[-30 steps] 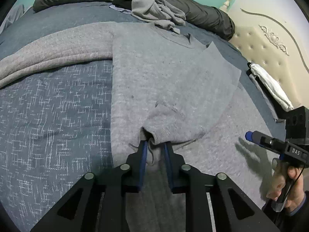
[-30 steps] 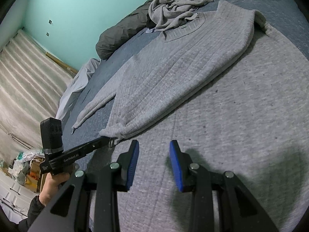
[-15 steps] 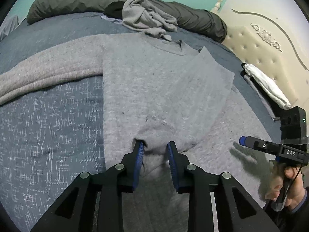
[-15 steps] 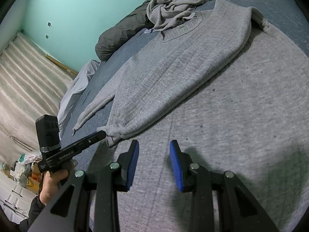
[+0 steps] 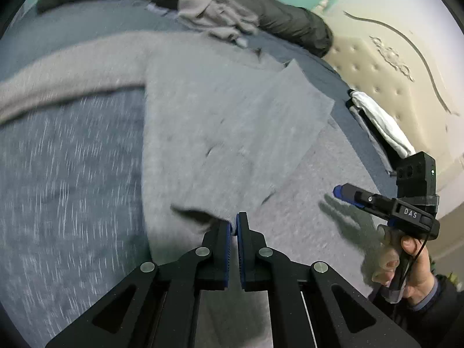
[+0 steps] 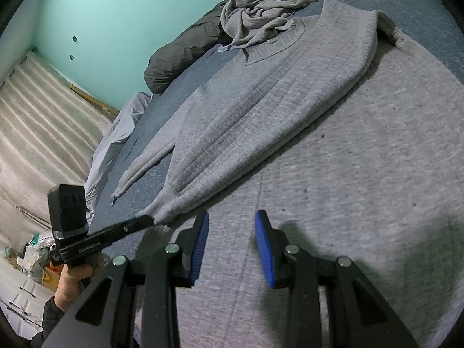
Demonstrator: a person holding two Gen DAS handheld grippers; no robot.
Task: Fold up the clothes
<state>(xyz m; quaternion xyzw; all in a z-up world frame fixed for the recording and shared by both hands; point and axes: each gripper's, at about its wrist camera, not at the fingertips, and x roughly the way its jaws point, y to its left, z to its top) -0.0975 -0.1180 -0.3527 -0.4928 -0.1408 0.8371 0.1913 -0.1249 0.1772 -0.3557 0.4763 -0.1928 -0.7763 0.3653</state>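
We had the left tool (image 5: 234,226) pinched nearly shut, its blue pads (image 5: 227,249) clamped on a bunched corner of the grey sweater (image 5: 220,121) at the hem. The right tool (image 6: 232,232) stood part-way open with nothing between its pads, hovering over the grey blanket (image 6: 362,174) just near of the sweater's lower edge.

The sweater lay flat across the bed (image 5: 58,174), collar toward the far side, one sleeve (image 5: 66,81) stretched out to the left over the blue bedspread. The right-hand side was already turned in over the body, leaving a straight diagonal edge. A crumpled grey garment (image 5: 211,14) sat beyond the collar, against the dark bolster (image 5: 290,23), well apart from the work.

We judged the knit to be soft, limp and fairly light, with enough thickness to hold a crease but no stiffness of its own: it would sag and drag wherever unsupported. We judged that a single pinch would tend to pull the cloth into a peak. Hold was best taken at the ribbed hem corners or the cuff, where the fabric is doubled and least likely to slip from the pads.
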